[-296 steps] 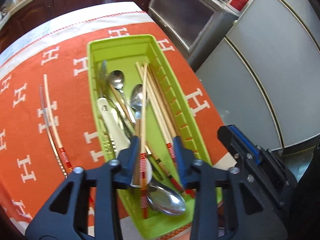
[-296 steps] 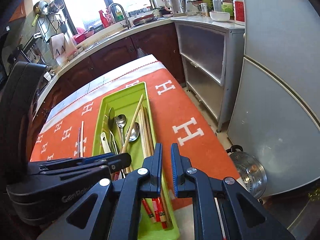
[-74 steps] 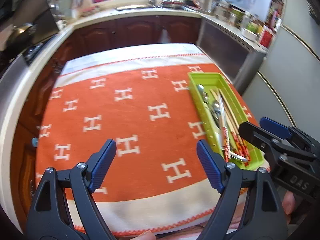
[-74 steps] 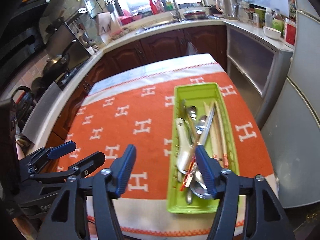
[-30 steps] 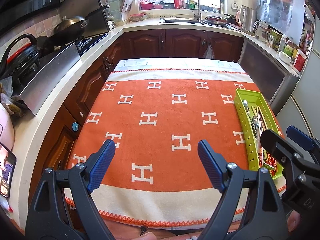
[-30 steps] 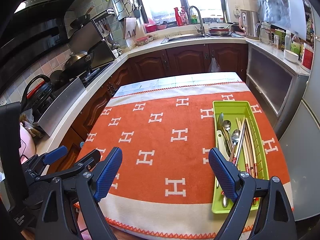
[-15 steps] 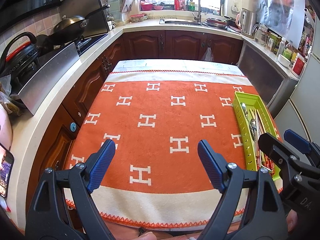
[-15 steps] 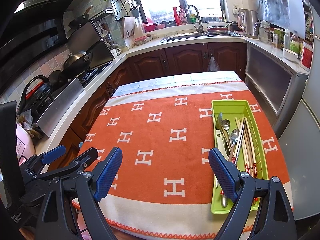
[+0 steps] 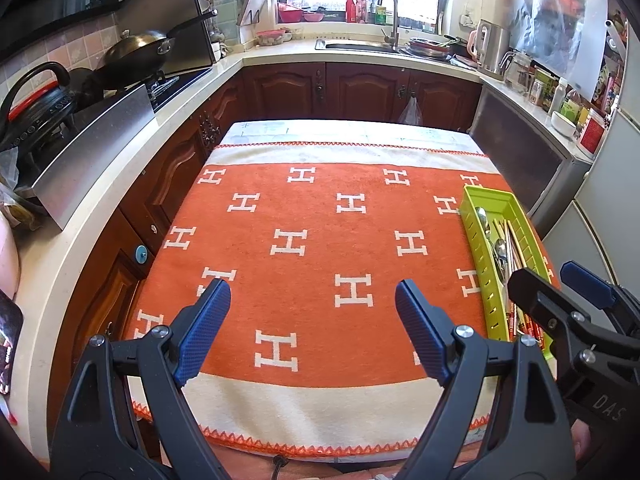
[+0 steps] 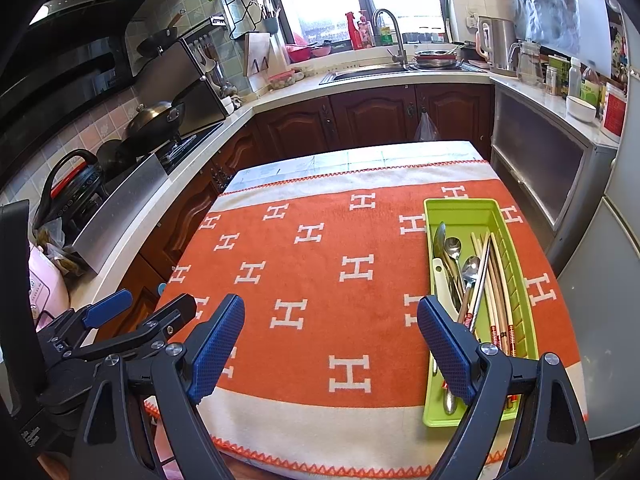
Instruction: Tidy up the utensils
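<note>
A lime-green utensil tray point(image 10: 464, 208) point(image 9: 468, 216) lies along the right side of the orange cloth point(image 10: 320, 272) point(image 9: 320, 240). Inside it are metal spoons point(image 10: 454, 248), a white-handled utensil point(image 10: 440, 284) and wooden chopsticks point(image 10: 498, 280) with red-banded ends. My right gripper point(image 10: 330, 340) is open and empty, held back over the table's near edge, its right finger in front of the tray's near end. Over the near edge, further left, my left gripper point(image 9: 312, 328) is also open and empty. Each gripper shows at the side of the other's view.
The table is ringed by kitchen counters: a stove with a wok point(image 9: 136, 46) on the left, a sink point(image 9: 360, 44) at the back, a kettle point(image 10: 498, 44) and jars at the right. A grey fridge point(image 10: 624, 240) stands close to the table's right edge.
Both grippers have pulled back from the tray and opened wide. The last chopsticks went from the cloth into the tray; over the last second the views barely shift.
</note>
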Tool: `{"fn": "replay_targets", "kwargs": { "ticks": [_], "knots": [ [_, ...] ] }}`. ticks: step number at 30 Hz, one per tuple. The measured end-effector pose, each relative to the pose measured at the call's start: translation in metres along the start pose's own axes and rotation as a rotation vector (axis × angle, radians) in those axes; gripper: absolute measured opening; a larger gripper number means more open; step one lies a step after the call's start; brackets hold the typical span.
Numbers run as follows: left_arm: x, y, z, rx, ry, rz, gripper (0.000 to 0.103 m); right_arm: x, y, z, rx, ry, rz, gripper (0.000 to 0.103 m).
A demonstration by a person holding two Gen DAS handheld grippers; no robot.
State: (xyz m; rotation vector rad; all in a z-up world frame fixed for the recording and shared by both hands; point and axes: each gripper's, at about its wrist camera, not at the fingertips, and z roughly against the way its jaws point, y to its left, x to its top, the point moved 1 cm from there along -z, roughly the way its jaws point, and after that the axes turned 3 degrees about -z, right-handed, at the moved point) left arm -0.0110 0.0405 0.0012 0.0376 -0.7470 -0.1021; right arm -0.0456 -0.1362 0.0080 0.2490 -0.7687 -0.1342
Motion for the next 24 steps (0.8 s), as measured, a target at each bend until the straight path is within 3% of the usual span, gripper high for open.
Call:
{"fn": "replay_targets", "kwargs": {
  "ticks": [24],
  "knots": [
    [-0.0006,-0.0002,-0.0004,-0.017,0.011,0.001,0.083,-0.0051,0.0027,-0.0055,-0.004,0.009,-0.006,0.089]
  ]
}}
